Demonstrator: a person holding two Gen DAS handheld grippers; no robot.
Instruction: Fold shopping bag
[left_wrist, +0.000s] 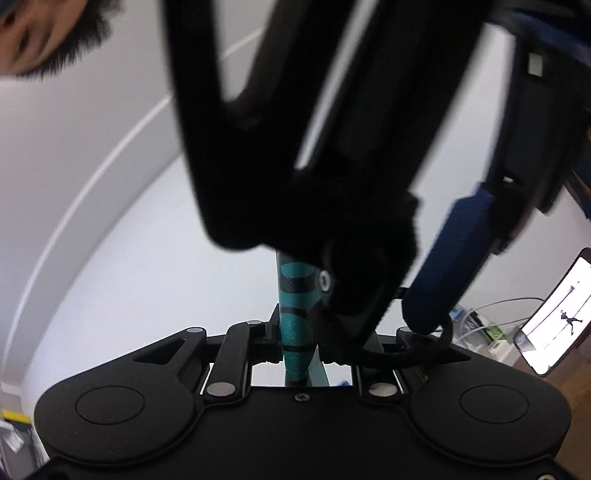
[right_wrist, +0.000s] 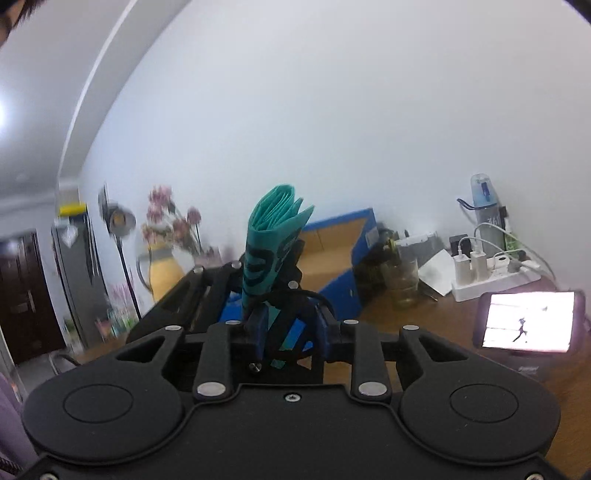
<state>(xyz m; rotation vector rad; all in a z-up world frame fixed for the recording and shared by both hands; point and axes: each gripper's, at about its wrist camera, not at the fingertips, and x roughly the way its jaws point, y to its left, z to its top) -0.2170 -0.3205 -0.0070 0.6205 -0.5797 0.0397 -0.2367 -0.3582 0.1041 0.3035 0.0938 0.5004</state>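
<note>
Right wrist view: the right gripper (right_wrist: 273, 332) is seen pressed together on the shopping bag (right_wrist: 275, 236) — a teal bundle with black print, folded into a narrow strip and held upright in the air above a wooden table (right_wrist: 461, 317). In the left wrist view, the left gripper (left_wrist: 295, 343) is likewise pinched on the strip, just beside the right one. Farther out, a lit phone (right_wrist: 528, 321), a power strip (right_wrist: 491, 280) and a blue-edged cardboard box (right_wrist: 332, 251) are shown — all well apart from the bag.
</note>
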